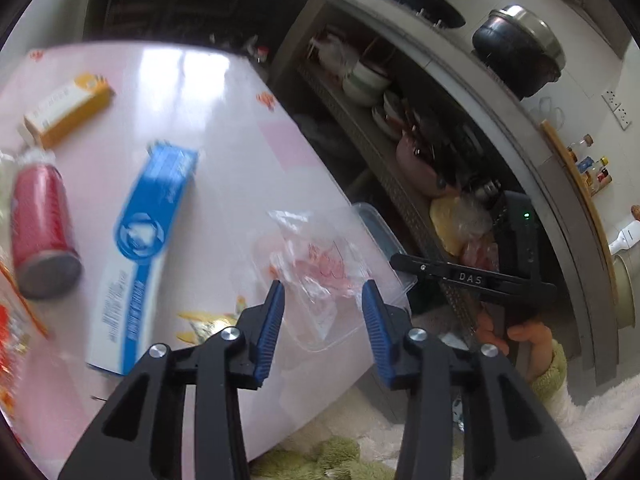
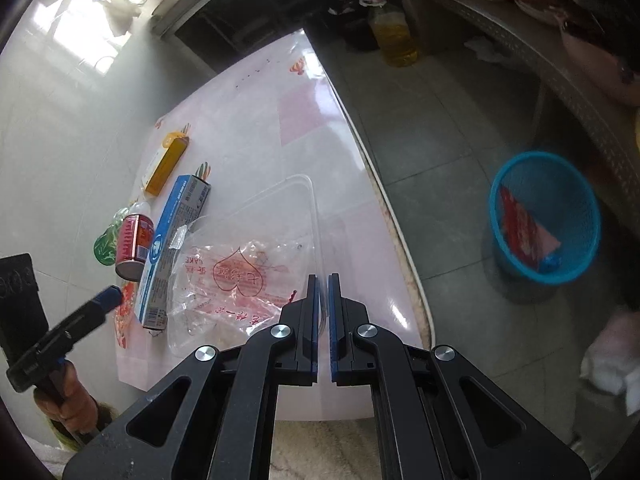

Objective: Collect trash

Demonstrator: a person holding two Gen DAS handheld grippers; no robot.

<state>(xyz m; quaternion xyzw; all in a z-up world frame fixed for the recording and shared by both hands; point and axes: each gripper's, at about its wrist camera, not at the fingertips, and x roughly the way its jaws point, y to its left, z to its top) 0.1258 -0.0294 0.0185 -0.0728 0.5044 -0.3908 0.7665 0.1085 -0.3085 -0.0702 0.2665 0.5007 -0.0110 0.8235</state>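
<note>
Left tool (image 1: 323,294) jaws partly apart, nothing between the pads, hovering over the clear plastic wrapper (image 1: 316,268) with red print lying on a clear tray (image 2: 280,208) near the bench (image 2: 248,120) edge. Right tool (image 2: 323,292) closed, empty, above the bench edge. Blue box (image 2: 176,240), red can (image 2: 134,246), yellow box (image 2: 166,164) on bench. Blue basket (image 2: 544,216) on the floor, red packaging inside.

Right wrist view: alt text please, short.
The right tool, shut and empty, points down at a clear plastic tray holding a crumpled red-printed bag on a pink table. Left: blue box, red can. Right, on the floor: blue wastebasket.
</note>
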